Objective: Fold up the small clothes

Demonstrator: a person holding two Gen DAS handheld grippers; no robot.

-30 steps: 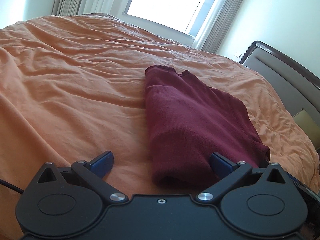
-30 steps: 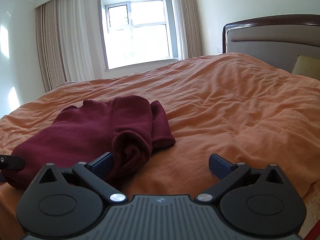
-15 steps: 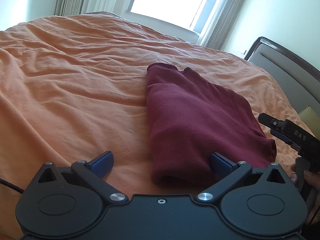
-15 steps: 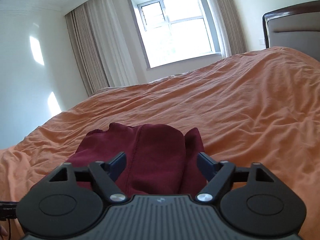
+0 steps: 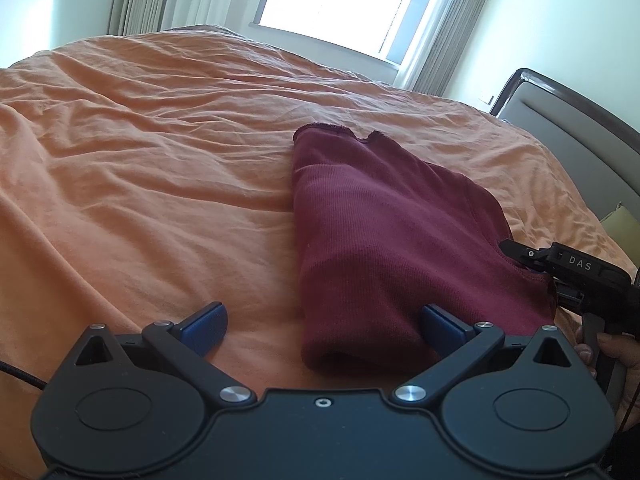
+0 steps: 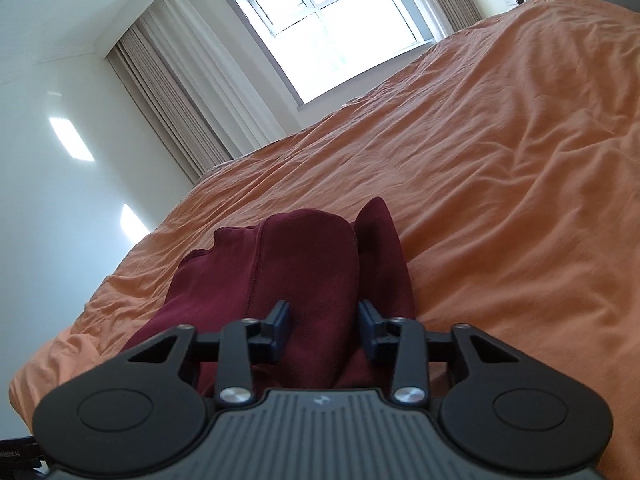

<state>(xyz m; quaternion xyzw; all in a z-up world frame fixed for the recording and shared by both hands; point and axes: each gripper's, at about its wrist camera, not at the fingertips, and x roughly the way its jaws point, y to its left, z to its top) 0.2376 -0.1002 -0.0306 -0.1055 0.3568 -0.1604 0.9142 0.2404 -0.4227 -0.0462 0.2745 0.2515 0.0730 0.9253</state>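
Lying on the orange bedspread (image 5: 168, 168), a dark red garment (image 5: 384, 248), folded into a long strip; long axis running away from the left gripper (image 5: 322, 326) toward the window (image 5: 340, 4), notched neck end farthest off, rounded folded end nearest, just ahead of the jaws and toward their right side. Left jaws spread wide and gripping nothing; left blue pad over bare bedspread, right blue pad at the garment's near right part, contact not clear. Held low and tilted down at the bed. Right gripper (image 6: 324, 320) rolled to one side, bed and window slanting across its view; jaws just closing in, a raised fold of the garment (image 6: 308, 280) between the pads and both pads against the cloth. Seen only from the left wrist: the right gripper's tip (image 5: 520, 256) at the garment's right-hand hem, a person's fingers (image 5: 612, 348) on its handle, the grey headboard (image 5: 576, 140), a yellowish pillow (image 5: 624, 224). Seen only from the right wrist: a second flap of cloth standing up just right of the gripped fold, and the curtains (image 6: 180, 92) beside the window.
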